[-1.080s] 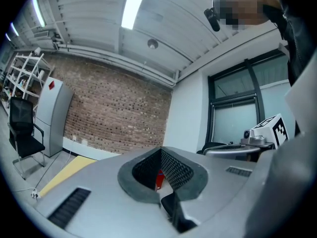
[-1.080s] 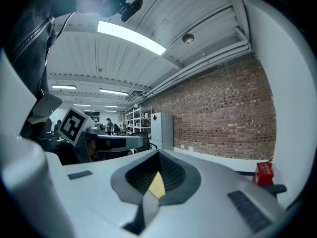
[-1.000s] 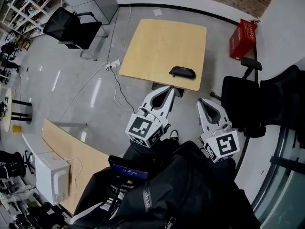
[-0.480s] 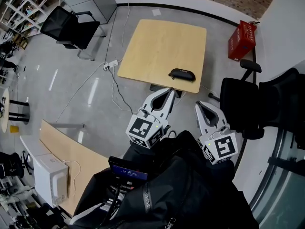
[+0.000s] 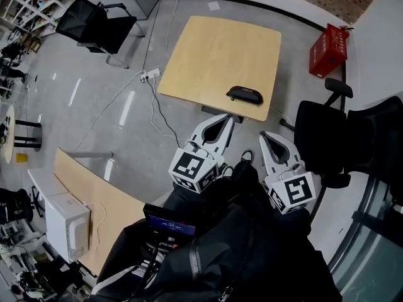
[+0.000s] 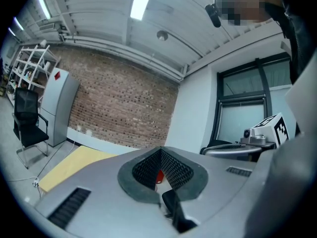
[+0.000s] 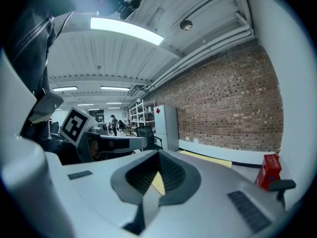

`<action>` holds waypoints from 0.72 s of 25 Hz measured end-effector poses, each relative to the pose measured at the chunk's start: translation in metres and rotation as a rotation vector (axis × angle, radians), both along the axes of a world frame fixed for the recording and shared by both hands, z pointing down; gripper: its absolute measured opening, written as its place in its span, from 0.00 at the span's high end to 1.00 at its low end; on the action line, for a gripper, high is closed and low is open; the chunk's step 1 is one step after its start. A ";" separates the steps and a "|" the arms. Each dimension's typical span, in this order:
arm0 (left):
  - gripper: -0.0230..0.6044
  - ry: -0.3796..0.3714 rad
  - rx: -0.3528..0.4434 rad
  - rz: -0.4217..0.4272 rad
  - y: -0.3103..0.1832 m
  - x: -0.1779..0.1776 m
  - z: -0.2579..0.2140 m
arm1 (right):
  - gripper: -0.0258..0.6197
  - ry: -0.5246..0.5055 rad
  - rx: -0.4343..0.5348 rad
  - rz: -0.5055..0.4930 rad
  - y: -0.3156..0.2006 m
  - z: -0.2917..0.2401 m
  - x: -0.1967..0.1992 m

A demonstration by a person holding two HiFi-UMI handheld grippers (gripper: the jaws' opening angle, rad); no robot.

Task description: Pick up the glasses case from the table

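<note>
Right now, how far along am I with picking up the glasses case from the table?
Done: nothing yet. The glasses case lies untouched near the near edge of the table. In hand: nothing. The left tool and the right tool are both shut and empty, apart from the case. Left to do: bring a tool to the case, open it, close on the case and lift.

This is an open-plan office or lab workspace; a polished grey floor carries a light wooden table and black swivel chairs; a power strip trails cables across the floor; open shelving crowded with items stands at one side; a bare brick wall, a tall grey cabinet and ceiling strip lights give it an industrial look.
</note>
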State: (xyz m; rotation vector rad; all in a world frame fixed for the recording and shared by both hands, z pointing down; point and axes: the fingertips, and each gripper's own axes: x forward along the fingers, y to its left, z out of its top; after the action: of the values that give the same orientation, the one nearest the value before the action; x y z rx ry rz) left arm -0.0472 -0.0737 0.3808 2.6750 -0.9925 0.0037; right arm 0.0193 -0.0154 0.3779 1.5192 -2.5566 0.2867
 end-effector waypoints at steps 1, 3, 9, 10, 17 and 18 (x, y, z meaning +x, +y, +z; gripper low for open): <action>0.97 -0.001 -0.002 -0.004 -0.004 0.001 -0.001 | 0.96 -0.002 0.002 -0.009 -0.004 -0.001 0.000; 0.97 -0.004 -0.005 -0.015 -0.012 0.005 -0.002 | 0.96 -0.004 -0.001 -0.035 -0.012 0.000 0.002; 0.97 -0.011 -0.009 -0.034 -0.043 0.029 0.000 | 0.96 -0.009 -0.026 -0.065 -0.040 0.006 0.026; 0.97 -0.014 -0.009 -0.036 -0.049 0.033 0.001 | 0.96 -0.010 -0.031 -0.067 -0.045 0.008 0.031; 0.97 -0.049 -0.040 -0.017 -0.076 0.073 0.012 | 0.96 -0.025 -0.074 -0.077 -0.080 0.021 0.068; 0.97 -0.056 -0.044 -0.014 -0.079 0.077 0.015 | 0.96 -0.026 -0.077 -0.081 -0.084 0.022 0.071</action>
State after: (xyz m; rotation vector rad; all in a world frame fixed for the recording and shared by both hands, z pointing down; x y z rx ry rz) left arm 0.0298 -0.1525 0.3956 2.6416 -1.0167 0.0973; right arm 0.0907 -0.0994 0.4002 1.3907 -2.5871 0.3926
